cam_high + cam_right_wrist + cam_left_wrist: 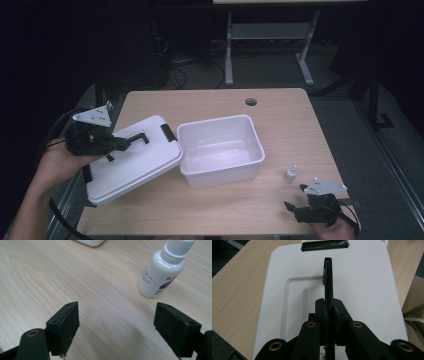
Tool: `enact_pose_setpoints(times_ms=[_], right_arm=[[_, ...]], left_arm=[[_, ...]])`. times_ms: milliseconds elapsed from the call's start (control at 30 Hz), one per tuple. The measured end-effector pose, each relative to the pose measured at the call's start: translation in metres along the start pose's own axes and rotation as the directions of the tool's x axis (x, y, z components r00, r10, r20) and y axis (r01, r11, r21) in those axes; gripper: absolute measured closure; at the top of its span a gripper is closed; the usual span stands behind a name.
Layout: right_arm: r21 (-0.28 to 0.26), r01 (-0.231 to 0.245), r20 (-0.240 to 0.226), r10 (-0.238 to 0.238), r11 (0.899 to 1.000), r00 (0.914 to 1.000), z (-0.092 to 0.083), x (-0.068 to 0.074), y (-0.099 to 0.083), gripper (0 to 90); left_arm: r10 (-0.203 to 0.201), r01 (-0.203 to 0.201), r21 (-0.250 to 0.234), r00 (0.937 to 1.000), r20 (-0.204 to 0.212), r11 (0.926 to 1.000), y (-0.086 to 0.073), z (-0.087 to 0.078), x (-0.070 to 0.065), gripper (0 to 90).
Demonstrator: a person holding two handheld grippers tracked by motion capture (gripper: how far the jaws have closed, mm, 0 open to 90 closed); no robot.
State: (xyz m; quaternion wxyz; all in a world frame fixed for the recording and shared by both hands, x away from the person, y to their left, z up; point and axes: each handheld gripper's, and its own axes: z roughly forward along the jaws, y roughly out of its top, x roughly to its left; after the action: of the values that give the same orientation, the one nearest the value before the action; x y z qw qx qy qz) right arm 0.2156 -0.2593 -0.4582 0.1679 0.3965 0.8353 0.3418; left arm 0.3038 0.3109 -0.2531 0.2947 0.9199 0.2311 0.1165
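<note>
The two black jaws of the left gripper (329, 312) rise closest to the lens in the left gripper view, pressed together on the thin black plastic carrying handle (328, 282) that stands up on edge from the white plastic rectangular lid (367, 297). Beyond the handle, a black latch clip (324, 245) sits at the lid's far edge. In the high view the left gripper (122, 142) reaches in from the left over the lid (135, 162), gripping the handle (137, 138); the lid is tilted, its right edge resting against the rim of the open white plastic rectangular tub (220, 150), its left part hanging over the edge of the light wooden table (280, 115). The person's left hand (60, 160) carries that gripper. In the right gripper view the jaws of the right gripper (116, 325) stand wide apart with bare tabletop between them, and a small white plastic dropper bottle (163, 272) stands upright just beyond the right-hand jaw, not touching it. From above, the right gripper (295, 202) rests near the table's front right corner, the bottle (290, 174) close by, right of the tub.
</note>
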Motion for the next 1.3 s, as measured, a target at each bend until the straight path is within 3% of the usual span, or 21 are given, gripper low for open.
enact_pose_setpoints(times_ms=[567,1033,1300], right_arm=[[-0.001,0.002,0.013,-0.002,1.0,0.9999,-0.002,-0.001,-0.002,19.8],[0.005,-0.006,0.028,0.006,1.0,0.9996,-0.002,-0.003,-0.004,19.9],[0.006,-0.001,0.028,0.001,1.0,0.9996,-0.002,-0.002,-0.003,19.9]], left_arm=[[-0.034,0.034,0.013,0.9994,-0.006,0.9993,-0.038,0.005,-0.002,84.0],[-0.067,0.067,0.038,0.9977,0.001,0.997,-0.069,0.033,-0.002,84.0],[-0.07,0.069,0.057,0.9976,0.004,0.996,-0.077,0.048,-0.004,84.0]])
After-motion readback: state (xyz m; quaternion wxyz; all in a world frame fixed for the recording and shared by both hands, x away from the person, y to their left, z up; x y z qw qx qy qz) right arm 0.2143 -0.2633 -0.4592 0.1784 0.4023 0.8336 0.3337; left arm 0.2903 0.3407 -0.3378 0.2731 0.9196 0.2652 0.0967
